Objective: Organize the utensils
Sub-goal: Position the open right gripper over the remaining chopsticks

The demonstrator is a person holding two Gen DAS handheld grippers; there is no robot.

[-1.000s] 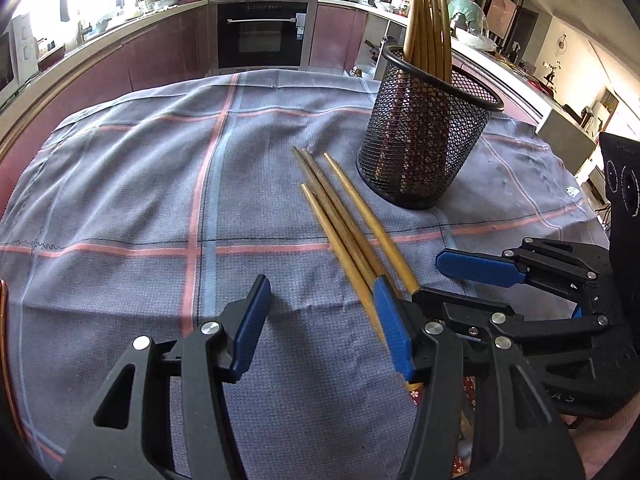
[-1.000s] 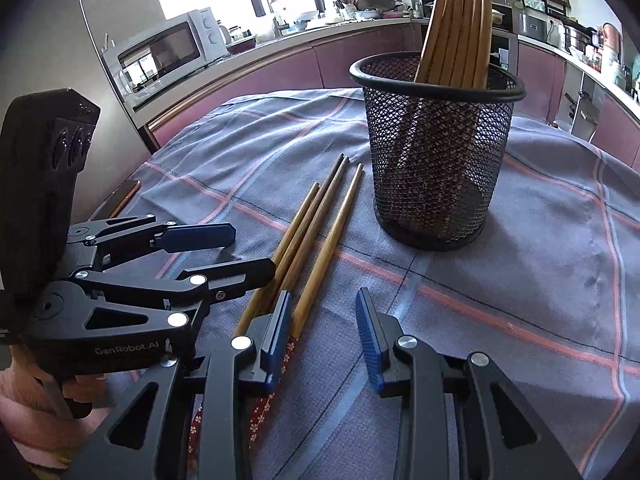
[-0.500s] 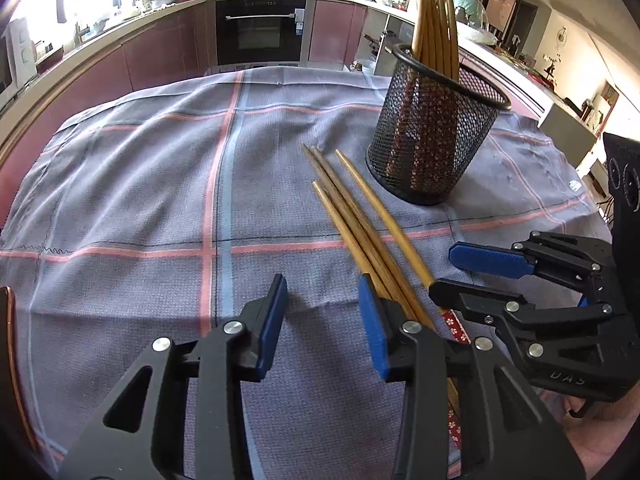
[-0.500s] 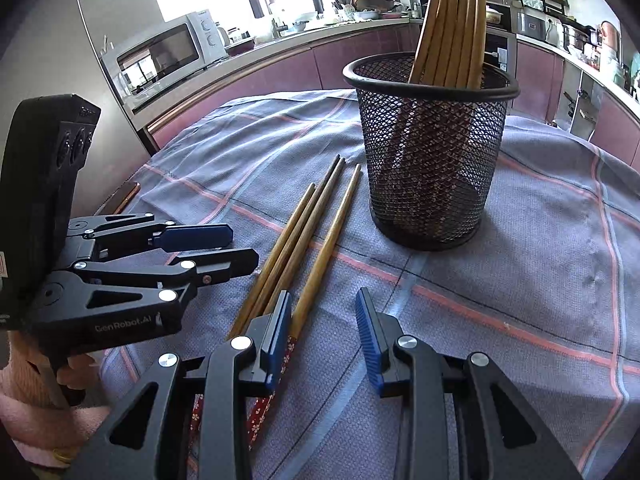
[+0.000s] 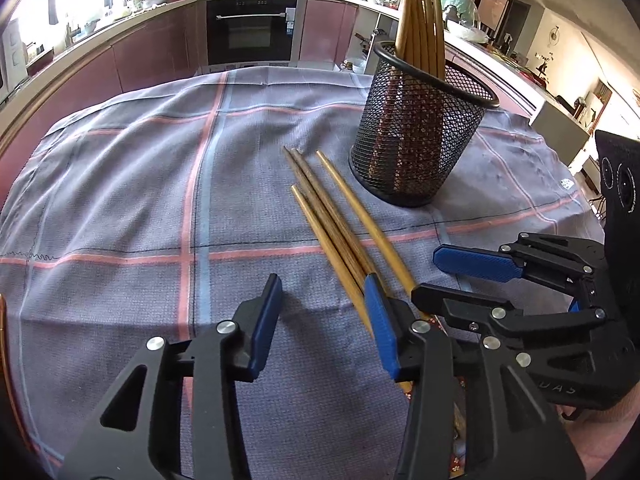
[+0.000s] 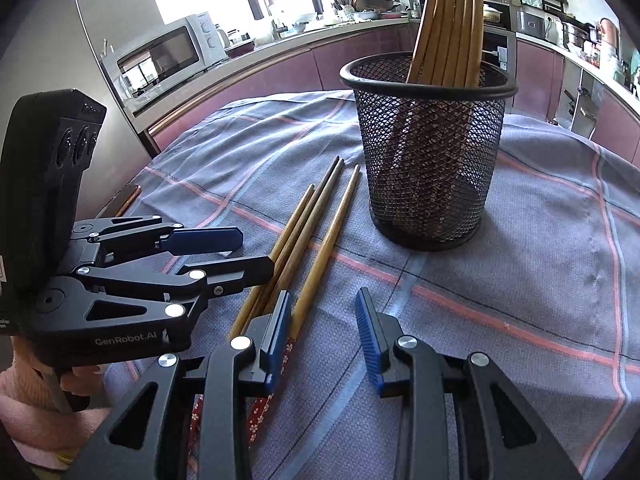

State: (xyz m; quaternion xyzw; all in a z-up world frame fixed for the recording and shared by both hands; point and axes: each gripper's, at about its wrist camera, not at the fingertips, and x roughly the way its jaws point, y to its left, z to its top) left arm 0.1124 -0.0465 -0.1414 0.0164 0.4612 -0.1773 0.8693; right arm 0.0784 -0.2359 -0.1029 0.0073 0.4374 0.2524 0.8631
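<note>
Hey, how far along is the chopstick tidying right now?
Partly done: a bunch of chopsticks already stands in the mesh holder. Nothing is in hand: the left gripper and right gripper are both open beside the pile. Left to do: four loose chopsticks lie on the cloth.

- The left gripper [image 5: 320, 320] narrowed its jaws, then opened them slightly again; nothing is between them.
- Its right finger [image 5: 380, 328] now stands over the chopsticks [image 5: 336, 224].
</note>
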